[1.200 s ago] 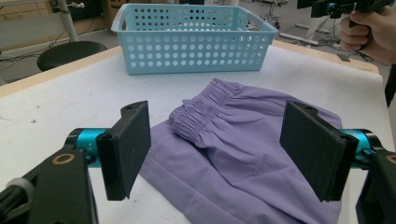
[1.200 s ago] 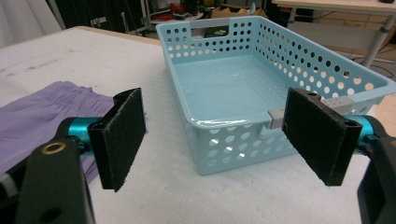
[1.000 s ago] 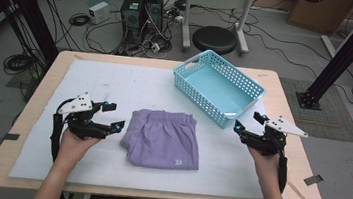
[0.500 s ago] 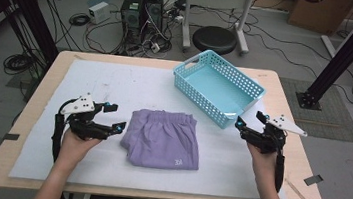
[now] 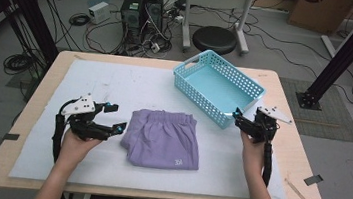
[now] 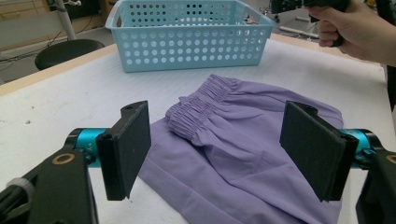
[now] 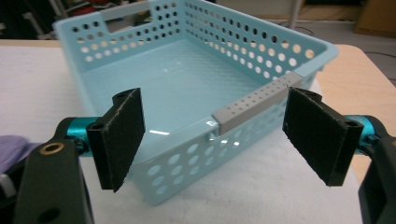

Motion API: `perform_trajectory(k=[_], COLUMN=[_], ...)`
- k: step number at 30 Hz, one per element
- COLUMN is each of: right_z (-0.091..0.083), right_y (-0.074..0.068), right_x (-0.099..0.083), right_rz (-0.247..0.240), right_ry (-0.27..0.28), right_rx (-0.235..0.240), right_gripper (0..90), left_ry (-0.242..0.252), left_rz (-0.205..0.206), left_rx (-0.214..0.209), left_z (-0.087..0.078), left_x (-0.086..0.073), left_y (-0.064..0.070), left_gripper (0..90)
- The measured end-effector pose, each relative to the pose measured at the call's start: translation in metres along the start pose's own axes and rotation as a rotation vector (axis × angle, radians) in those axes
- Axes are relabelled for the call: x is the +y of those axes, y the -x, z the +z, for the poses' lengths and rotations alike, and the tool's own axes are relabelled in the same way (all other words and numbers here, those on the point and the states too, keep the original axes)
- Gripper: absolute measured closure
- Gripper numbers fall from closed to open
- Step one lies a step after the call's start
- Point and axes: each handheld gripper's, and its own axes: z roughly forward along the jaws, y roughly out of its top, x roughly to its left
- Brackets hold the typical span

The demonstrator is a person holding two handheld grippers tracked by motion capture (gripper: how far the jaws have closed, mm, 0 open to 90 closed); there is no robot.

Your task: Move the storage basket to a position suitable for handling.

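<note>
Folded purple shorts (image 5: 162, 138) lie on the white mat in the middle of the table, waistband toward the far side. My left gripper (image 5: 116, 117) hovers just left of them, open; in the left gripper view its jaws (image 6: 219, 140) frame the shorts (image 6: 243, 140) without touching. An empty light-blue perforated basket (image 5: 218, 86) stands at the back right. My right gripper (image 5: 243, 120) is open at the basket's near right corner. In the right gripper view its jaws (image 7: 220, 133) straddle the basket's near wall (image 7: 187, 154), which has a grey strip on its rim.
The white mat (image 5: 116, 80) covers most of the wooden table (image 5: 298, 158). Behind the table, on the floor, are a black stool (image 5: 214, 38), a computer tower (image 5: 142, 7) and loose cables. A black frame post (image 5: 343, 53) rises at the right.
My right gripper has moved a little left and forward, closer to the basket's near corner. The left gripper has hardly moved.
</note>
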Motion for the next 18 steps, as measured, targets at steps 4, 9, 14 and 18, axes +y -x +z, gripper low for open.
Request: perform_trajectory(k=[4, 9, 14, 18], right_z=[0.009, 0.022, 0.031, 0.033], right_y=[-0.002, -0.004, -0.008, -0.01], right_x=[-0.001, 0.0, 0.003, 0.005], right_rz=[0.013, 0.071, 0.093, 0.102], right_ry=[-0.017, -0.072, -0.126, -0.14], right_rx=[-0.023, -0.048, -0.037, -0.052], right_gripper=[21.7, 21.7, 26.6, 28.4], left_ry=[-0.006, -0.009, -0.019, -0.024], left_rz=[0.0, 0.005, 0.001, 0.007], left_rx=[-0.004, -0.005, -0.008, -0.009], left_z=[0.002, 0.004, 0.006, 0.008], left_x=[0.0, -0.001, -0.003, -0.003], left_y=[0.001, 0.002, 0.002, 0.002], left_gripper=[24.7, 24.7, 24.7, 24.7])
